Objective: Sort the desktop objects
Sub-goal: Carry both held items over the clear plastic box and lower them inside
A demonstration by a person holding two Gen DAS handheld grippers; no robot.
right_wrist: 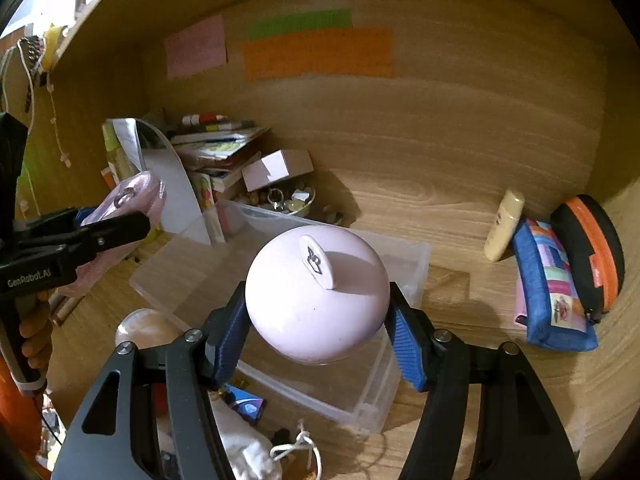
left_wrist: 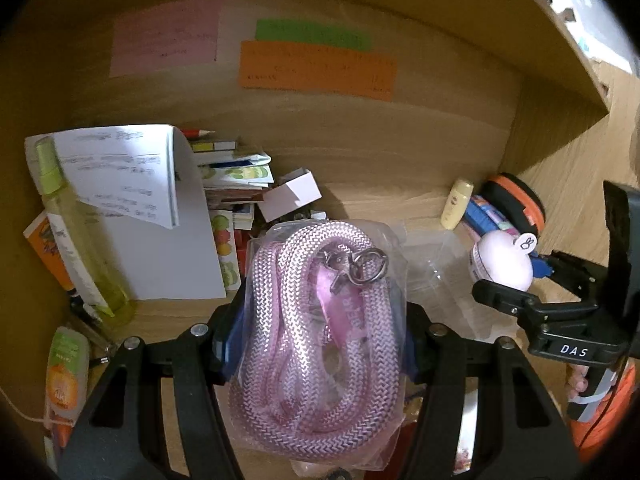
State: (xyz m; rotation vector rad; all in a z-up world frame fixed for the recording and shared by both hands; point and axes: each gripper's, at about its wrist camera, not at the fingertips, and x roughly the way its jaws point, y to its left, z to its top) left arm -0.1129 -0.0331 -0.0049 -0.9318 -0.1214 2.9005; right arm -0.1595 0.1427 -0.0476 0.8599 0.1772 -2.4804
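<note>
Pink rope (left_wrist: 320, 320), coiled and sealed in a clear plastic bag with a metal clasp on top, sits pinched between our left tongs (left_wrist: 316, 344), held above the wooden worktop (left_wrist: 400, 200). In the right wrist view we see our right tongs (right_wrist: 318, 320) pinching a pale lilac ball-shaped item (right_wrist: 316, 296) between the blue pads (right_wrist: 404, 340), its small white tab with a rabbit mark facing up. It hangs over a clear plastic tray (right_wrist: 360, 392) that lies on the worktop.

Just beside the left tongs, to the left, lie a small orange-labelled bottle (left_wrist: 66, 372) and a tall yellow-green spray bottle (left_wrist: 76, 224), the latter resting across a white sheet of printed paper (left_wrist: 132, 184). Farther back we see a stack of booklets and sticker sheets (left_wrist: 236, 184) and a small white open box (left_wrist: 292, 196).

Off to the right, against the side wall, stand a cream tube (right_wrist: 504, 232), a blue patchwork pouch (right_wrist: 552, 292) and a black-and-orange round case (right_wrist: 592, 248), each touching the next.

On the back wall we see three paper notes: a pink note (left_wrist: 166, 40), a green note (left_wrist: 314, 34) and an orange note (left_wrist: 318, 70).
</note>
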